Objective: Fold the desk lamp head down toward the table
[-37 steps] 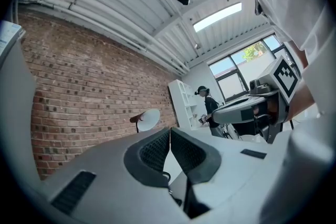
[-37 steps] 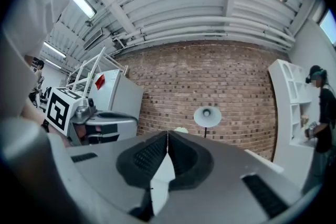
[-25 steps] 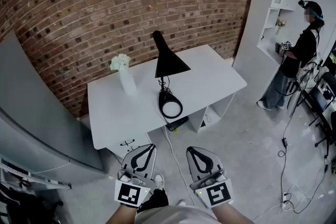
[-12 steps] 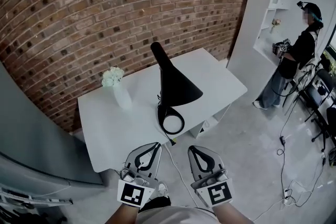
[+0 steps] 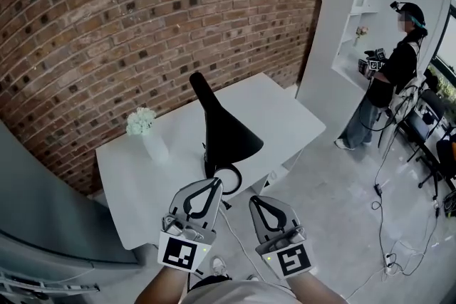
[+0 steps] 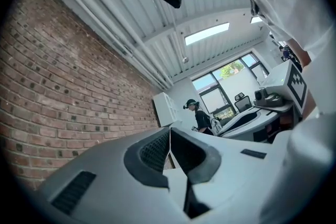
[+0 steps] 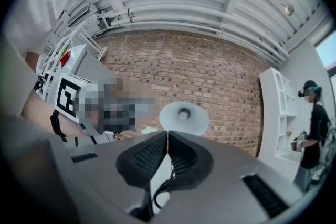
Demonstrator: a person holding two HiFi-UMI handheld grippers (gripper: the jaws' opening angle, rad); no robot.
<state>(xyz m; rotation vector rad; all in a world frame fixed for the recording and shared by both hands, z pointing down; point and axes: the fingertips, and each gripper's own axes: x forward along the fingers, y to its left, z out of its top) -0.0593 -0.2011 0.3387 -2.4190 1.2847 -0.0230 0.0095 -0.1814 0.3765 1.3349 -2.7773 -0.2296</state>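
A: Where does the desk lamp (image 5: 226, 130) stand?

B: On the white table (image 5: 285, 117), toward its near edge. The ring base (image 5: 230, 180) sits just inside that edge, and the black cone shade (image 5: 229, 135) hangs over it, tilted, with its stem rising toward the brick wall (image 5: 107, 25).

A: And the tongs?

B: The left gripper (image 5: 214, 184) is closed, its pads (image 6: 157, 150) meeting tip to tip. In the head view its tip lies just beside the ring base, though I cannot tell whether they touch. The right gripper (image 5: 254, 200) is closed too, its pads (image 7: 181, 152) pressed together. It sits off the table's near edge, apart from the lamp. From its own view the shade (image 7: 184, 115) shows above the jaw tips, with the open mouth facing the camera.

A: What else is on the table?

B: A vase of white flowers (image 5: 146, 133) near the left back corner, well apart from the lamp. The right half of the top is bare.

A: And around the table?

B: There is open floor (image 5: 335, 189) past the right corner. A person (image 5: 385, 82) stands by the shelf unit (image 5: 356, 11), and cables (image 5: 399, 260) trail further right.
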